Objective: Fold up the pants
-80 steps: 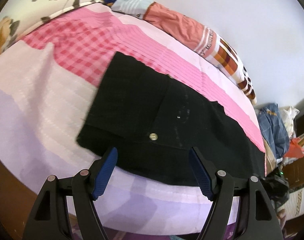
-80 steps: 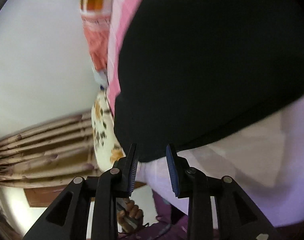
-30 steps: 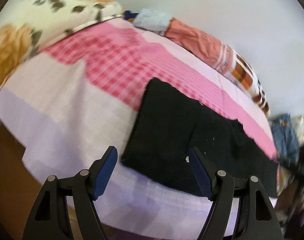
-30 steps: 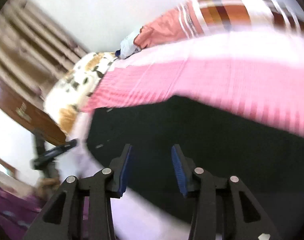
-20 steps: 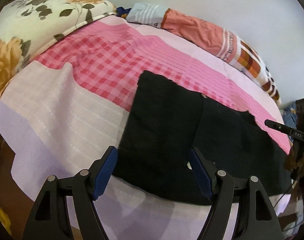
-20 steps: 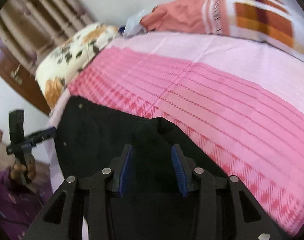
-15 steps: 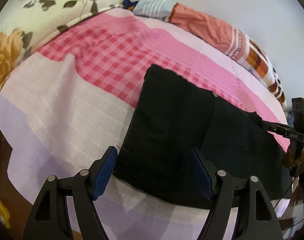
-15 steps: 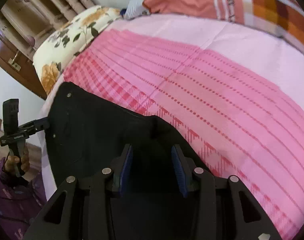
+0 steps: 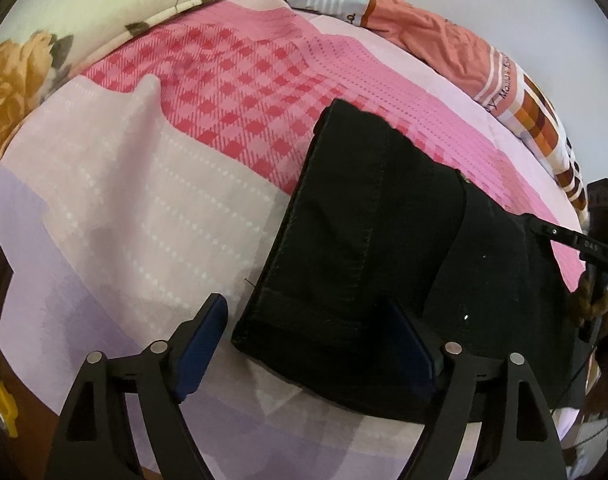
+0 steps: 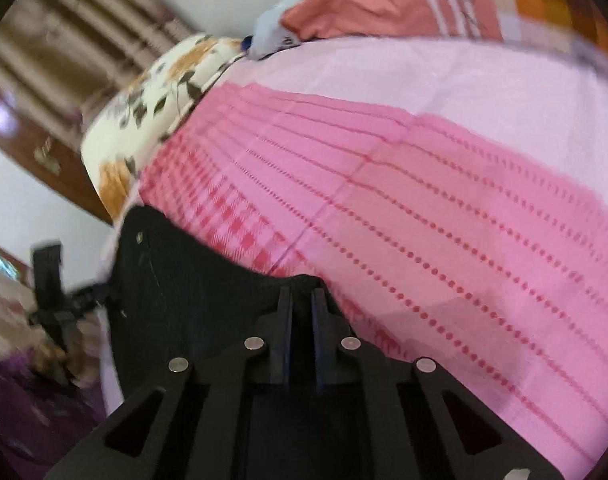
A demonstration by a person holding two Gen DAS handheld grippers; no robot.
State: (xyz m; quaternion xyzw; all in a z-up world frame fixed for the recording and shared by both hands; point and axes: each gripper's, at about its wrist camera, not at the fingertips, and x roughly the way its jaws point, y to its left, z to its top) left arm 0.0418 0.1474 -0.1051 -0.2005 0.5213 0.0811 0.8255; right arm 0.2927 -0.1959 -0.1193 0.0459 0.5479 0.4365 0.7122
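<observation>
Black pants [image 9: 363, 240] lie folded flat on the pink checked bedsheet [image 9: 224, 80]. My left gripper [image 9: 302, 308] hangs over their near left corner. Its jaws are opening, and the corner lies between the blue pads [image 9: 202, 332], which do not press on it. In the right wrist view my right gripper [image 10: 301, 296] is shut on the far edge of the pants [image 10: 192, 288], pinching a small peak of black cloth. The left wrist view shows the right gripper [image 9: 529, 219] at the pants' right edge, with a hand [image 9: 595, 304] behind it. The left gripper [image 10: 92, 292] is a blur at the pants' left end.
A floral pillow [image 9: 84, 12] lies at the head of the bed. A rolled salmon and orange checked blanket [image 9: 443, 44] runs along the white wall. The wooden bed edge [image 9: 8, 360] is at lower left. Brown curtains [image 10: 64, 40] hang beyond the pillow.
My right gripper has closed on the pants' far edge. My left gripper has sunk toward the near left corner and its jaws stand a little wider.
</observation>
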